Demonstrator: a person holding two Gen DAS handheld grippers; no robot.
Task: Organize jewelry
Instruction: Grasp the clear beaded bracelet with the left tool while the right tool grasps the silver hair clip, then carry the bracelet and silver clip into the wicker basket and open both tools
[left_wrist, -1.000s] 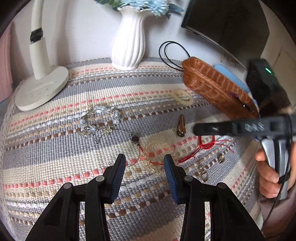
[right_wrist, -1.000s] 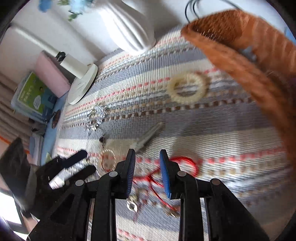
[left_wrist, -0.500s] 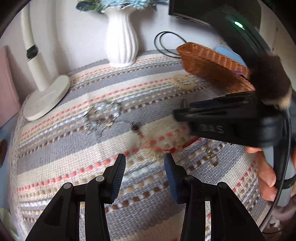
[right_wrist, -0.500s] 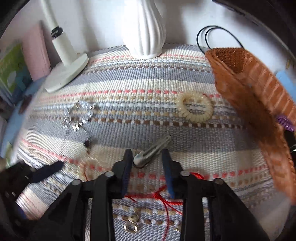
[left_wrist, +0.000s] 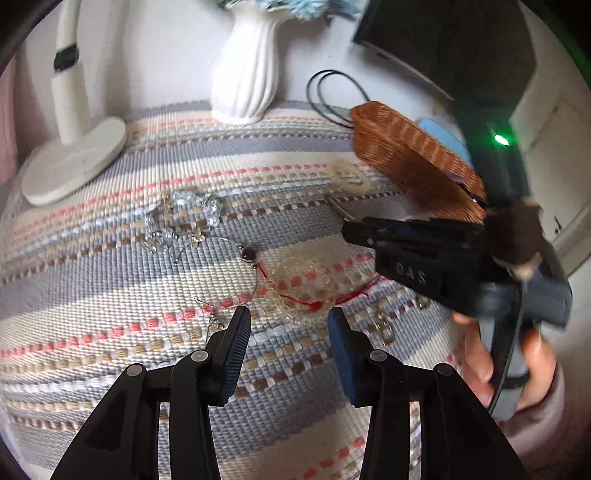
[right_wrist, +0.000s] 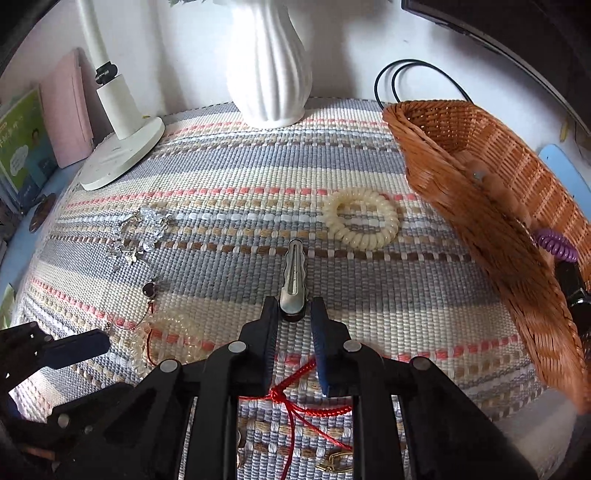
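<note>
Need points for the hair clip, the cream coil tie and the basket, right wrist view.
hair clip (right_wrist: 293, 275): right wrist view, middle of the metal body.
cream coil tie (right_wrist: 384, 232): right wrist view, right side of the coil ring.
basket (right_wrist: 491, 236): right wrist view, near woven wall.

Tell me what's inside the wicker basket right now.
In the wicker basket, a purple coil hair tie lies near its right end, beside something dark I can't identify. The near wall hides the rest of the floor.

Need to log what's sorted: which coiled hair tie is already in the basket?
The purple coiled hair tie, against the wicker basket's inner wall. The cream one lies outside on the mat.
</note>
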